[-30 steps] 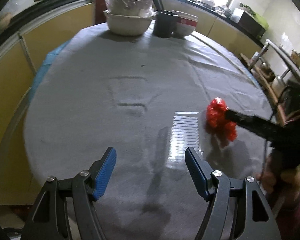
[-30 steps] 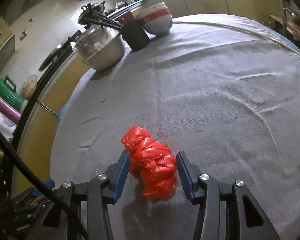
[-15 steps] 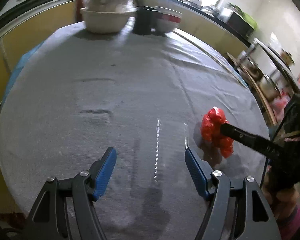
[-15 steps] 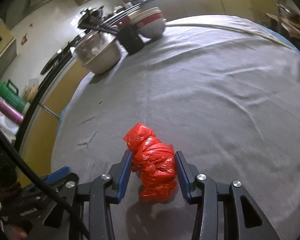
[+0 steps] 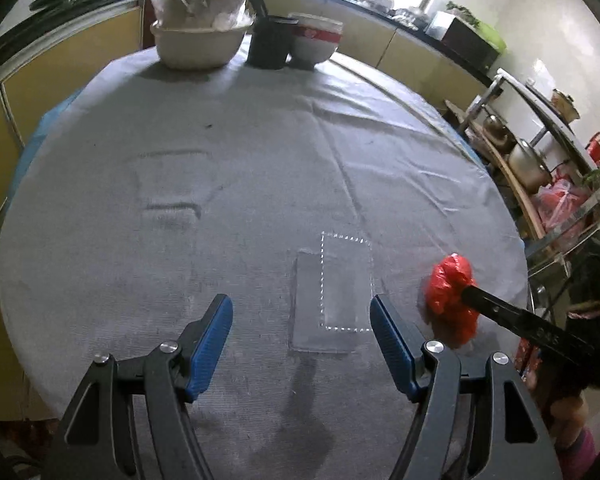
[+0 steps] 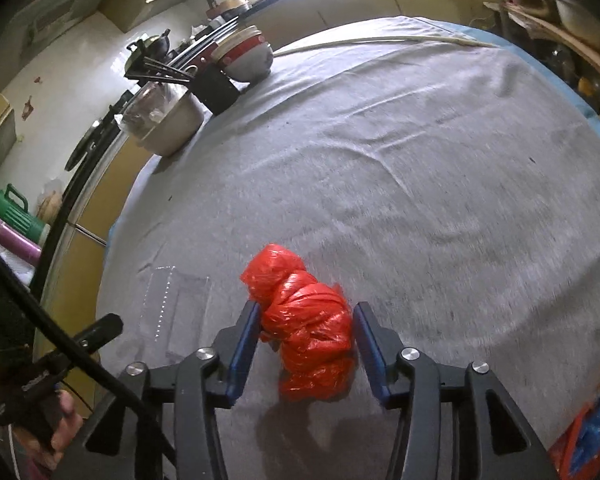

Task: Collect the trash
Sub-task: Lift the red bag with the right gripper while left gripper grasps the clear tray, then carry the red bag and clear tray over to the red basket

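Note:
A crumpled red plastic bag (image 6: 308, 320) lies on the grey tablecloth (image 6: 420, 200) between the blue pads of my right gripper (image 6: 307, 312). Its jaws are opening: the left pad still touches the bag and a thin gap shows at the right pad. In the left wrist view the same bag (image 5: 450, 296) sits at the right with the right gripper's black finger (image 5: 500, 312) against it. A flat clear plastic wrapper (image 5: 332, 300) lies just ahead of my open left gripper (image 5: 300, 308), which holds nothing. The right wrist view shows that wrapper (image 6: 176, 308) left of the bag.
At the table's far edge stand a covered metal basin (image 5: 200, 44), a black holder with chopsticks (image 5: 270, 46) and a red-and-white bowl (image 5: 316, 42). Yellow cabinets ring the table. A rack with pots (image 5: 528, 164) stands to the right. A colourful packet (image 6: 592, 428) lies near the front right edge.
The right jaws squeezed in on the red bag, then widened again. The bag and right gripper now sit farther from the clear wrapper. The left gripper drifted across the table, jaws unchanged.

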A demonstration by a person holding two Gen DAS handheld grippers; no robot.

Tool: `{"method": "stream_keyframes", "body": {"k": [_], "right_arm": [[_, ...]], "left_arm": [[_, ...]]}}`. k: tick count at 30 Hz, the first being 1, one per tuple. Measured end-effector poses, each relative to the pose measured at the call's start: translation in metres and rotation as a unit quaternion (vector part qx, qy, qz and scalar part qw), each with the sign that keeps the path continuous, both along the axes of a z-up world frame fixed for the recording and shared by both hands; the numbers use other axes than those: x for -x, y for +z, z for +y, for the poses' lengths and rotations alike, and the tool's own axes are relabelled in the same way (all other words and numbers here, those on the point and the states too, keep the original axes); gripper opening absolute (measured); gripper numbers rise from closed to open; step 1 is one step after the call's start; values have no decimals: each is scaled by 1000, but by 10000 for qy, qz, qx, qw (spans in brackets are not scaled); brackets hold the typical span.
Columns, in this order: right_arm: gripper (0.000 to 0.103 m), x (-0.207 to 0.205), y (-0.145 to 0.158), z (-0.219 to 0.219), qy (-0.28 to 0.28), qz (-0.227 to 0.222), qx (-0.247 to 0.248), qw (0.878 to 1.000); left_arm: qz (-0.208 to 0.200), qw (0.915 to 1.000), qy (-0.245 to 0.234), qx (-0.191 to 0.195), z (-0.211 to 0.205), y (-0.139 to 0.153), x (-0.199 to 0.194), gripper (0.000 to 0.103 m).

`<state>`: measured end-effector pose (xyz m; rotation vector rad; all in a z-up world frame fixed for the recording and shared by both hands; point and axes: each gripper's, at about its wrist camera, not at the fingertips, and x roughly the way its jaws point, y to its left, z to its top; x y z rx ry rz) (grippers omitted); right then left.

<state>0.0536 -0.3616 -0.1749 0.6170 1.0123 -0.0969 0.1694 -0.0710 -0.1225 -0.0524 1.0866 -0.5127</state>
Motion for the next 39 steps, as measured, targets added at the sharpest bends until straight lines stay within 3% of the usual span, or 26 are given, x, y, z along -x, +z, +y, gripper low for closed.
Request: {"method": "stream_keyframes", "body": {"k": [3, 8, 10, 12, 13, 15, 20, 28, 39], "right_arm": [[61, 2, 2, 2, 39, 38, 48, 10000], [64, 3, 3, 5, 149, -99, 160, 9997], [64, 2, -2, 5, 205, -43, 195, 9996], [64, 4, -7, 4, 201, -97, 203, 9995], [63, 5, -10, 5, 244, -105, 221, 9994], [51, 7, -9, 9, 359, -251, 190, 9989], [49, 12, -1, 14, 382, -376, 317, 9981], [49, 43, 39, 0, 99, -874, 226, 9959], [49, 99, 80, -18, -375, -1275, 202, 9909]], "left_arm": [[162, 9997, -61, -143, -16, -8, -1, 72], [26, 9986, -233, -484, -39, -12, 3, 72], [-6, 9988, -239, -428, -42, -14, 2, 72], [34, 9988, -237, -419, -43, -18, -1, 59], [104, 9988, -265, -410, -44, -21, -2, 46], [66, 9990, -279, -343, -43, -21, -2, 46], [14, 9993, -251, -284, -40, -18, 2, 44], [-677, 9964, -295, -411, -45, 28, 30, 44], [-1583, 9834, -722, -521, -77, 83, 87, 44]]}}
